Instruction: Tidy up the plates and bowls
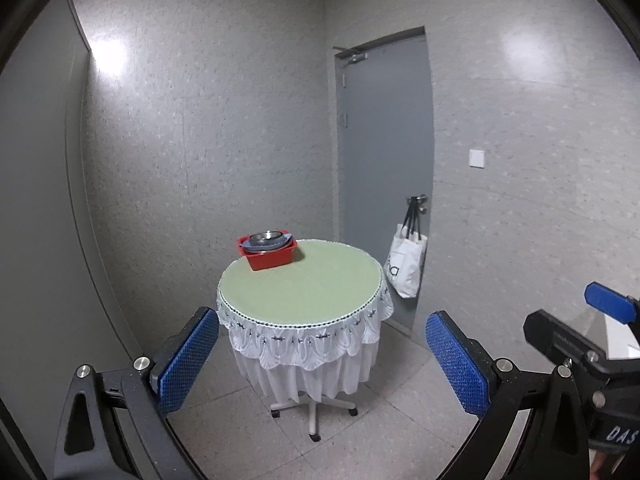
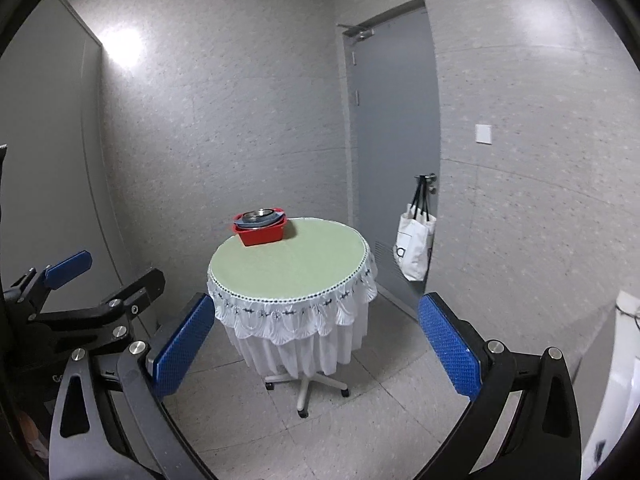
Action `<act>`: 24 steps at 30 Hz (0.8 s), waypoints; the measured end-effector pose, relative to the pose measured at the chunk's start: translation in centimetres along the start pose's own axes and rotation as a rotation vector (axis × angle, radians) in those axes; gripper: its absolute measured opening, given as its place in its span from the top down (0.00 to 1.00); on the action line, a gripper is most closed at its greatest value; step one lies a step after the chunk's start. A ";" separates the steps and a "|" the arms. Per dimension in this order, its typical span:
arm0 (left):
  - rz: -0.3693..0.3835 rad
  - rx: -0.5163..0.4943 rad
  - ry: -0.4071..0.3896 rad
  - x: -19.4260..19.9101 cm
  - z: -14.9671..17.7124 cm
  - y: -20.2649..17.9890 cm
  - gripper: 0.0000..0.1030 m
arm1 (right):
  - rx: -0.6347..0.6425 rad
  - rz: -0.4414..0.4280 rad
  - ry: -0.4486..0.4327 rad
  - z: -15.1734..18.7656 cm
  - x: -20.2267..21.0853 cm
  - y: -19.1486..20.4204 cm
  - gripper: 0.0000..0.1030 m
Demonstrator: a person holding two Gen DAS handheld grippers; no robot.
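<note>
A red bin (image 1: 269,257) stands at the far left edge of a round table (image 1: 320,284) with a green top and white lace skirt. It holds a stack of grey plates with a metal bowl (image 1: 265,235) on top. The bin (image 2: 260,234) and bowl (image 2: 258,213) also show in the right wrist view, on the same table (image 2: 296,268). My left gripper (image 1: 322,344) is open and empty, well back from the table. My right gripper (image 2: 316,332) is open and empty, also well back. Each gripper shows at the edge of the other's view.
A grey door (image 1: 386,152) stands at the back right with a white tote bag (image 1: 406,266) hanging on its handle. The table stands on a wheeled base (image 1: 314,412) on a tiled floor. A white object (image 2: 624,360) is at the far right.
</note>
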State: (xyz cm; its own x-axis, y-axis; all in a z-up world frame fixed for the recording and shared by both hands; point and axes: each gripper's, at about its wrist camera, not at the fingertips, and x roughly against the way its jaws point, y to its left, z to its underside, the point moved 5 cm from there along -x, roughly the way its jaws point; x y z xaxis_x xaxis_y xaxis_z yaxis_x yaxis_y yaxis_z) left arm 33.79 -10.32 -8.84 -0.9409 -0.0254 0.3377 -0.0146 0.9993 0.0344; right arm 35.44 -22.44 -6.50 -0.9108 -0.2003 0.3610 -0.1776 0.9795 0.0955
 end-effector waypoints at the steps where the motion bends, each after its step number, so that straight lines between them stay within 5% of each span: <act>1: 0.005 -0.007 -0.001 1.7 0.4 0.2 0.00 | -0.003 0.011 -0.006 0.3 1.4 0.1 0.00; 10: 0.036 0.003 -0.038 11.4 2.7 1.0 0.00 | 0.015 0.037 -0.032 1.7 8.5 0.6 0.00; 24: 0.039 0.008 -0.077 15.9 3.5 0.1 0.00 | 0.054 0.045 -0.063 2.7 13.7 -1.6 0.00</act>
State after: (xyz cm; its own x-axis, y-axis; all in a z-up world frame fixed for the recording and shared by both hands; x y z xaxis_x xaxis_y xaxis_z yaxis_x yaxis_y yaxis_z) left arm 17.59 -10.50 -6.76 -0.9641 0.0155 0.2650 0.0201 0.9997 0.0149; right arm 22.27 -26.70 -4.18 -0.9397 -0.1556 0.3045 -0.1538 0.9876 0.0301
